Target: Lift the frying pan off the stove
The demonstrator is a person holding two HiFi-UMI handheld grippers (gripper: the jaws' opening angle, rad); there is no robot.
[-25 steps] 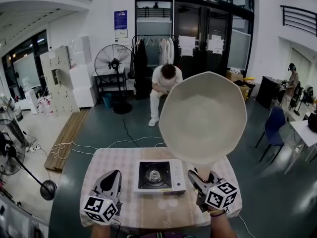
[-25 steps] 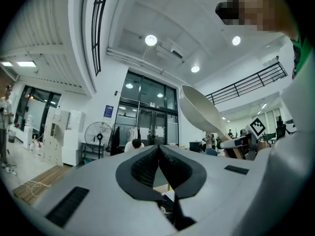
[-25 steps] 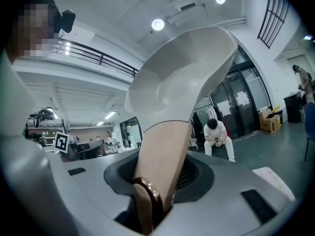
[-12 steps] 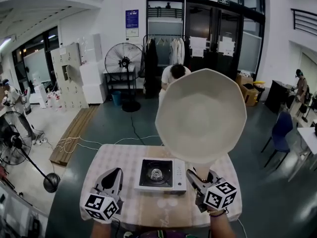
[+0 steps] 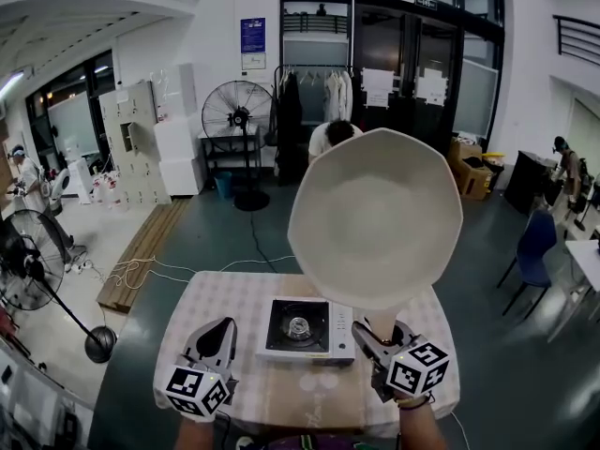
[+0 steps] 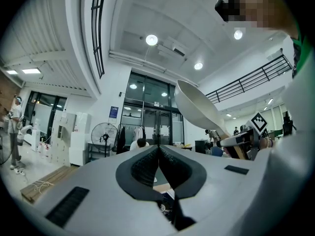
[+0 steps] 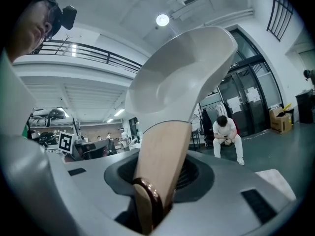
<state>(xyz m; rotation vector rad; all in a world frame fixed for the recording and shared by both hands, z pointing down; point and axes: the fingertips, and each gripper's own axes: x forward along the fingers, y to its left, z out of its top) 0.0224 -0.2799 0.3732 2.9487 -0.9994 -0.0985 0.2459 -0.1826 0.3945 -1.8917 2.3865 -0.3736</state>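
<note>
A white frying pan (image 5: 377, 216) with a pale wooden handle (image 7: 160, 163) is held high in the air, its bowl tilted toward the camera and well above the table. My right gripper (image 5: 380, 337) is shut on that handle, as the right gripper view shows with the handle wedged between the jaws. The small white portable stove (image 5: 305, 330) sits bare on the table (image 5: 234, 293), its black burner uncovered. My left gripper (image 5: 218, 337) hovers left of the stove, jaws shut with nothing in them; from the left gripper view the pan (image 6: 197, 105) rises at the right.
The table carries a checked cloth and drops off on all sides to a dark floor. A seated person (image 5: 330, 139) is behind the table, a standing fan (image 5: 234, 120) at back left, a blue chair (image 5: 536, 242) at right, cables on the floor at left.
The pan has tilted slightly leftward in the view while staying aloft. The head camera has shifted a little, and the left gripper has edged right toward the stove.
</note>
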